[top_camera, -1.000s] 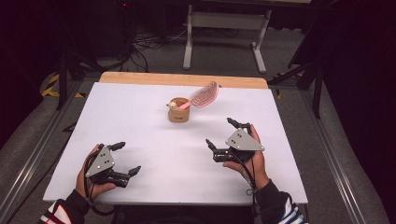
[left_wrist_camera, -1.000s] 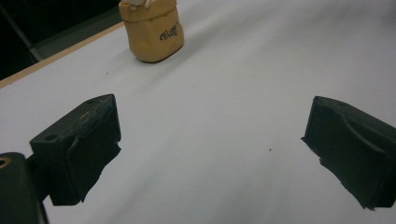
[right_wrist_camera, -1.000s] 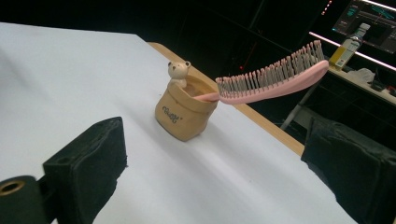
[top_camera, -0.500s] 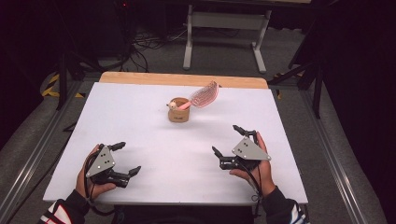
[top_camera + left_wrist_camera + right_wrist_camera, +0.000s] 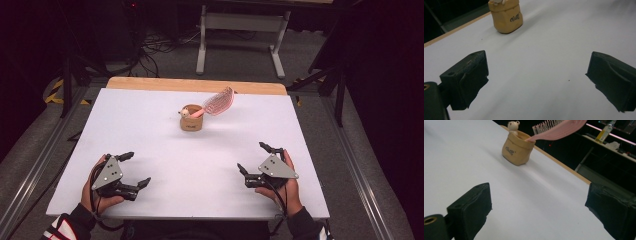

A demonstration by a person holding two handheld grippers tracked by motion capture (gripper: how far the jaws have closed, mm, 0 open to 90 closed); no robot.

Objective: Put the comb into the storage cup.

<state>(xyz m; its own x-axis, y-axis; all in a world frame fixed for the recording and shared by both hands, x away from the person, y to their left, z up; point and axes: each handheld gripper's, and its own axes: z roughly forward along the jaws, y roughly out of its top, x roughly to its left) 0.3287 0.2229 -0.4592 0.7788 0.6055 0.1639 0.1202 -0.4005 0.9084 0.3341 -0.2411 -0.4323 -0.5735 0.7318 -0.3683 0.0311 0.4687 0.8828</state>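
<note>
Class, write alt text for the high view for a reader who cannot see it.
A tan holder with a pink hairbrush leaning out of it stands at the far middle of a white table. Nearer the camera, the left gripper and right gripper rest apart, both open and empty.

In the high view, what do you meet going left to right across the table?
left gripper → tan pot → pink hairbrush, its handle in the pot and its head leaning out to the right → right gripper.
</note>
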